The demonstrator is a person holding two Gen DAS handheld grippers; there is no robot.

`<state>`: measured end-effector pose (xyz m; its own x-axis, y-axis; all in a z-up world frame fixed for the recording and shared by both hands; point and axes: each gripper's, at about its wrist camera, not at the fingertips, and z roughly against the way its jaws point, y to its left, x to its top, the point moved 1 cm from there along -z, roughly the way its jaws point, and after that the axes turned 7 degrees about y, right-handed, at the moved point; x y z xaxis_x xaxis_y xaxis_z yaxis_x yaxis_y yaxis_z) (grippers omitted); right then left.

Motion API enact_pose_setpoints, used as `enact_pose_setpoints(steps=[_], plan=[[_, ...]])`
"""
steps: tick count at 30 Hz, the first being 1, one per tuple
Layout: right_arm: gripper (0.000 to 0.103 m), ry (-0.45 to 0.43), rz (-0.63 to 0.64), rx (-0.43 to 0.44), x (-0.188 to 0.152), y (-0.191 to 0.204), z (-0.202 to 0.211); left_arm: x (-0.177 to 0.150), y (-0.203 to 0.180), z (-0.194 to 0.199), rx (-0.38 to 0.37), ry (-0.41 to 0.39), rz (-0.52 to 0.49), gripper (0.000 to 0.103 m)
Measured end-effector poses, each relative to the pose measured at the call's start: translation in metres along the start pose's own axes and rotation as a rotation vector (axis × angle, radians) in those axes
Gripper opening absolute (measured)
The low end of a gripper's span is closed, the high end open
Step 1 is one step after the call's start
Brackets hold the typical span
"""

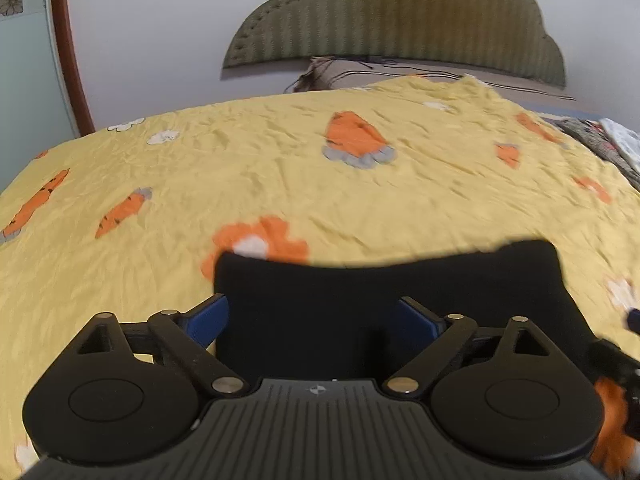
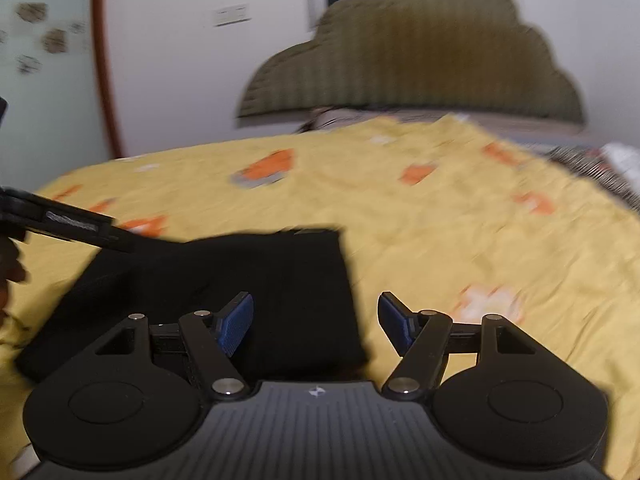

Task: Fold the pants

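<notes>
Directly ahead we log folded black fabric pants (image 1: 384,300) on the yellow carrot-print bedsheet (image 1: 280,152), between our spread left gripper (image 1: 320,318) fingers. Our right gripper (image 2: 316,320), likewise agape, straddles their right edge; a padded olive headboard (image 1: 392,20) stands beyond.

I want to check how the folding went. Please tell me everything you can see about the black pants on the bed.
The pants are plain black, of soft matte cloth, already folded into a compact, roughly rectangular bundle. They lie flat on the yellow bedspread with its carrot and flower print. No seams, pockets or waistband can be made out. The left gripper and the right gripper are open near the bundle; contact cannot be told.
</notes>
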<state>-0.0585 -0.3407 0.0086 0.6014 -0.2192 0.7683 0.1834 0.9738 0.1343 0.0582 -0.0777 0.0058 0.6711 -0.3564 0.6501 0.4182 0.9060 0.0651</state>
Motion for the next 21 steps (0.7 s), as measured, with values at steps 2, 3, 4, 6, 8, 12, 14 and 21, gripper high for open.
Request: enact_pose_setpoints(steps=[2, 3, 4, 6, 8, 12, 14, 21], plan=[[0.068, -0.004, -0.014, 0.047, -0.005, 0.001, 0.003, -0.014, -0.012, 0.001, -0.018, 0.019, -0.039, 0.093], [0.068, -0.013, -0.02, 0.062, -0.007, 0.001, 0.005, -0.02, -0.018, -0.002, -0.018, 0.029, -0.06, 0.093], [0.068, -0.009, -0.03, 0.068, -0.006, -0.001, 0.003, -0.026, -0.024, -0.007, -0.008, 0.04, -0.079, 0.093], [0.068, 0.015, -0.064, 0.073, -0.006, -0.005, -0.003, -0.034, -0.031, -0.017, 0.018, 0.068, -0.107, 0.093], [0.055, 0.047, -0.112, 0.097, -0.009, -0.013, -0.007, -0.038, -0.031, -0.016, 0.021, 0.043, -0.092, 0.092], [0.039, 0.064, -0.145, 0.126, -0.014, -0.018, -0.006, -0.039, -0.029, -0.012, -0.028, 0.049, -0.074, 0.093], [0.035, 0.059, -0.179, 0.144, -0.016, -0.022, -0.005, -0.04, -0.031, -0.013, -0.019, 0.051, -0.067, 0.092], [0.006, 0.068, -0.188, 0.109, -0.02, -0.024, 0.004, -0.039, -0.031, -0.005, -0.057, 0.044, -0.069, 0.092]])
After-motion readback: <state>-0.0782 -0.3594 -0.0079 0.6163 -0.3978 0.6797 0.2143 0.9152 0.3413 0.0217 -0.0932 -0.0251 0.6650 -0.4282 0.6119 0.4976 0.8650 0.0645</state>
